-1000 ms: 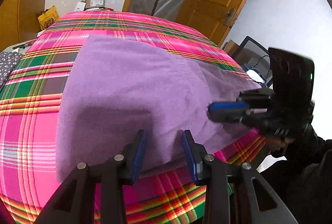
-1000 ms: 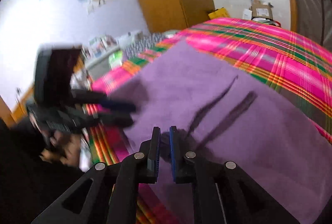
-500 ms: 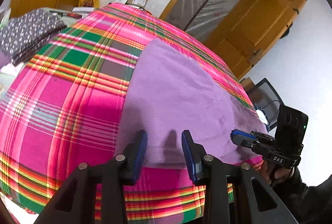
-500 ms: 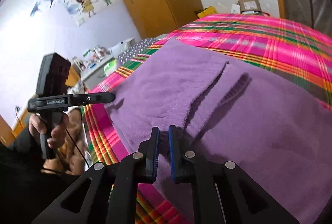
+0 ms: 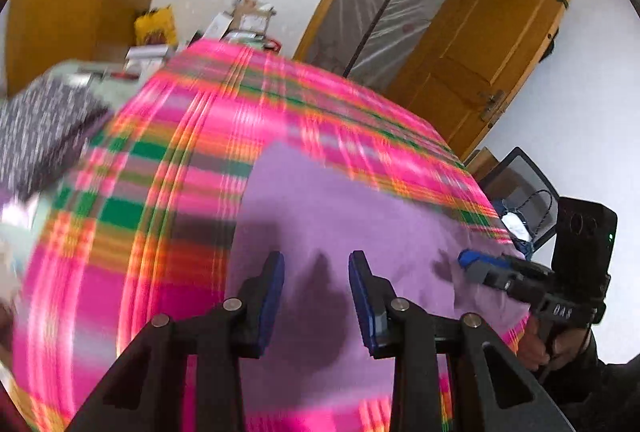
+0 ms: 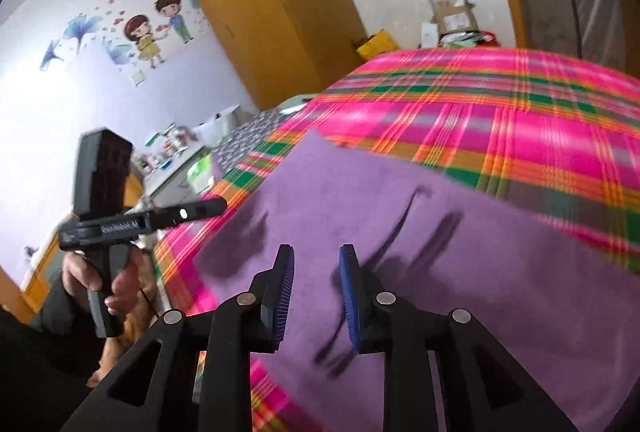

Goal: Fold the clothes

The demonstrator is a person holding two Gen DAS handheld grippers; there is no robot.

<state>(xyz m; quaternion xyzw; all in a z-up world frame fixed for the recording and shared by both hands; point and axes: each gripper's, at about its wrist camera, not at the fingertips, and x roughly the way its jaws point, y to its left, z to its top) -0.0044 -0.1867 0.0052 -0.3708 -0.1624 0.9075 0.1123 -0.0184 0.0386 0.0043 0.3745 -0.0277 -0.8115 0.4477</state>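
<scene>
Tools (image 5: 316,268) (image 6: 316,264) agape, empty, above cloth (image 5: 360,216)

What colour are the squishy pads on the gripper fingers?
Blue: the ribbed rubber pads sit on black fingers of the right gripper, clearest in the right wrist view.

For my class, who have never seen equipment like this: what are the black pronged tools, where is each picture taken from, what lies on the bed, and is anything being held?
No robot here: a person holds a hand-operated gripper in each hand, and a wide-angle camera on each looks along its two fingers. One picture is from the left gripper, one from the right gripper; each also shows the other tool from the side. A purple garment lies flat on a pink plaid bedcover. Both grippers are open above the garment and hold nothing. A dark speckled cloth sits beside the bed.
</scene>
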